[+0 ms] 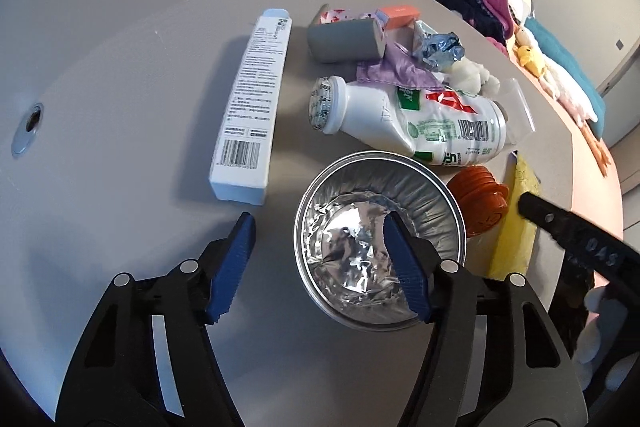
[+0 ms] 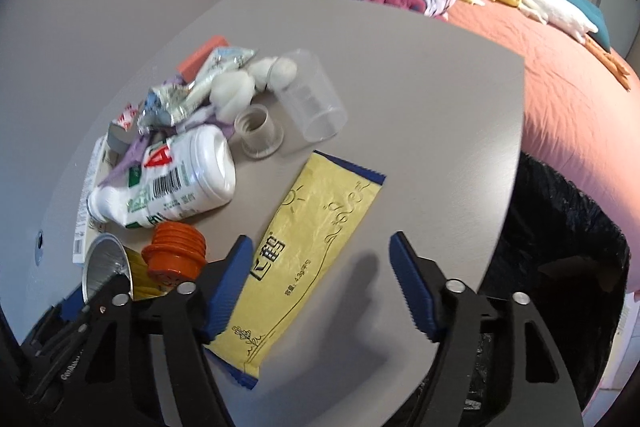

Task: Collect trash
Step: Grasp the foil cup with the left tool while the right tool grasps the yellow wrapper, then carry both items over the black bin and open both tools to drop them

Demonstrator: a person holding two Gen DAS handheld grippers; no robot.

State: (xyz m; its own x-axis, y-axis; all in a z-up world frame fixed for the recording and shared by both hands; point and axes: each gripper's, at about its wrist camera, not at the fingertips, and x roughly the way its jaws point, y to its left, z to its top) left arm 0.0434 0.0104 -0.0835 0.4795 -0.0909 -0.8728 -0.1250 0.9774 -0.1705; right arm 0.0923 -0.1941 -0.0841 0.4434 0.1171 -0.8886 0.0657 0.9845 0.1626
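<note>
Your left gripper (image 1: 320, 263) hangs over the grey tabletop (image 1: 120, 227) with its blue fingers (image 1: 236, 267) spread apart. One finger sits above the inside of the shiny foil bowl (image 1: 360, 195), and the other is over bare tabletop just beside it. The rim of the bowl lies between them, but nothing is pinched.

Your right gripper (image 2: 320, 283) also has its fingers spread. It hovers over the yellow wrapper (image 2: 316, 227), which lies flat on the tabletop. One finger covers the wrapper's edge; the other is over bare tabletop beside it. You cannot tell if that finger touches the wrapper.

The rest of the trash sits in a heap past the bowl. The white bottle (image 1: 400, 119) lies on its side. The orange cap (image 1: 480, 203) is right next to the bowl. The long white box (image 1: 252, 99) lies off to one side. A clear cup (image 2: 312, 95) lies tipped over near the beige ring (image 2: 260, 131).

A black bin bag (image 2: 560, 227) hangs open just off the tabletop's edge, next to the bed (image 2: 560, 75).
</note>
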